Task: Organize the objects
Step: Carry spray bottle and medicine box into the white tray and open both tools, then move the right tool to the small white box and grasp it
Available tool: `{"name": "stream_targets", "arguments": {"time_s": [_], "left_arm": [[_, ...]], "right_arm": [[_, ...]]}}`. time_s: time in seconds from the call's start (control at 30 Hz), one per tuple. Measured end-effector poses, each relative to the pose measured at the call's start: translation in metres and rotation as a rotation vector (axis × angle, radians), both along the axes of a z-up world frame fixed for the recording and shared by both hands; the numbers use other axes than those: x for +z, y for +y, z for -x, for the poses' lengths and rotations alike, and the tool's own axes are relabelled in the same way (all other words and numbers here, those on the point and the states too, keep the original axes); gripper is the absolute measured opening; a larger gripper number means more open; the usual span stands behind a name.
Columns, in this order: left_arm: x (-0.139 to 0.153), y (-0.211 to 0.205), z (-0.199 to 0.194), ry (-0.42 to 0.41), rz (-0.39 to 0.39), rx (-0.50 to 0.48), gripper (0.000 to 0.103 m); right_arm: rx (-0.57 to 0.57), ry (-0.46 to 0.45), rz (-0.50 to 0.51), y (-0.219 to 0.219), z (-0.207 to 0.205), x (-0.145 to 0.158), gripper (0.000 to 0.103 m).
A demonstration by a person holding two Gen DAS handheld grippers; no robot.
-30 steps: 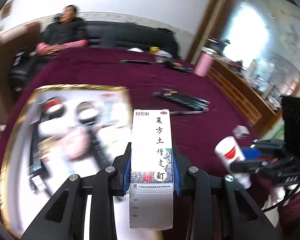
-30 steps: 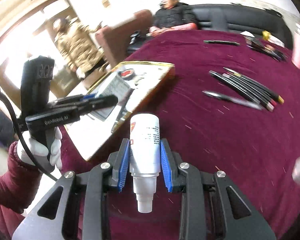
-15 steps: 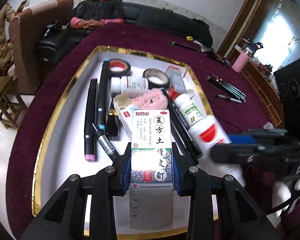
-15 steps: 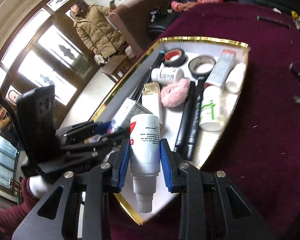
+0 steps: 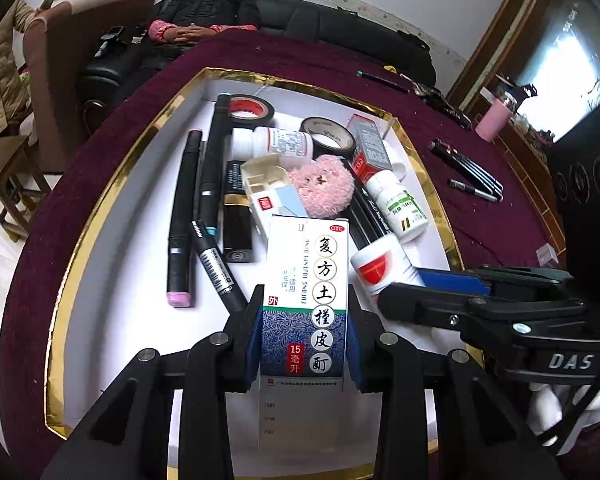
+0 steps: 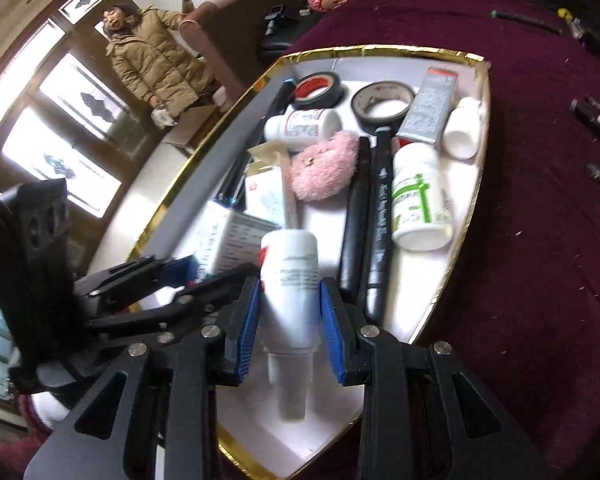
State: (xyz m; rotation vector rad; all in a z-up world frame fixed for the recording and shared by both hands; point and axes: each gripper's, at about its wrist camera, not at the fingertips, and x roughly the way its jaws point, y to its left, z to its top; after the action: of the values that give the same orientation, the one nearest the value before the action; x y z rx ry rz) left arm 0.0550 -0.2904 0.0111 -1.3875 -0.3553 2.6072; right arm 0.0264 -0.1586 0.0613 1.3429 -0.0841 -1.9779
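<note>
**Both grippers loaded over the gold-rimmed tray**

Maroon cloth covers the table [image 5: 312,64], and on it sits a white tray with a gold rim [image 5: 100,216] crowded with markers, tape rolls, bottles and a pink fluffy pom-pom [image 5: 320,190]. Over the tray's near end, the left gripper [image 5: 305,340] clamps a white-and-blue cardboard medicine box [image 5: 306,312] between its blue pads. Beside it, the right gripper [image 6: 288,324] pinches a white plastic spray bottle [image 6: 290,280], nozzle pointing back toward the camera.
</note>
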Motion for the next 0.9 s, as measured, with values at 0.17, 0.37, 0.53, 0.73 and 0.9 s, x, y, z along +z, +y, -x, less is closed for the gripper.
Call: {"name": "stream_targets", "arguments": {"time_s": [0.17,0.37,0.53,0.73,0.9], "left_arm": [[0.008,-0.011,-0.006,0.032,-0.043,0.013,0.048],[0.014,-0.016,-0.01,0.053,-0.091,0.025,0.062],[0.031,-0.015,-0.017,0.132,-0.192,0.026,0.08],[0.061,-0.01,-0.028,0.286,-0.337,0.041,0.102],[0.063,0.024,-0.018,0.259,-0.391,-0.068,0.102]], "right_arm": [[-0.012,0.039,-0.008,0.002,-0.002,0.007,0.03],[-0.033,0.105,-0.011,0.009,-0.007,0.018,0.03],[-0.068,0.158,-0.01,0.028,-0.013,0.028,0.037],[-0.12,0.196,0.028,0.058,-0.018,0.038,0.037],[-0.174,0.251,-0.004,0.087,-0.021,0.045,0.041]]}}
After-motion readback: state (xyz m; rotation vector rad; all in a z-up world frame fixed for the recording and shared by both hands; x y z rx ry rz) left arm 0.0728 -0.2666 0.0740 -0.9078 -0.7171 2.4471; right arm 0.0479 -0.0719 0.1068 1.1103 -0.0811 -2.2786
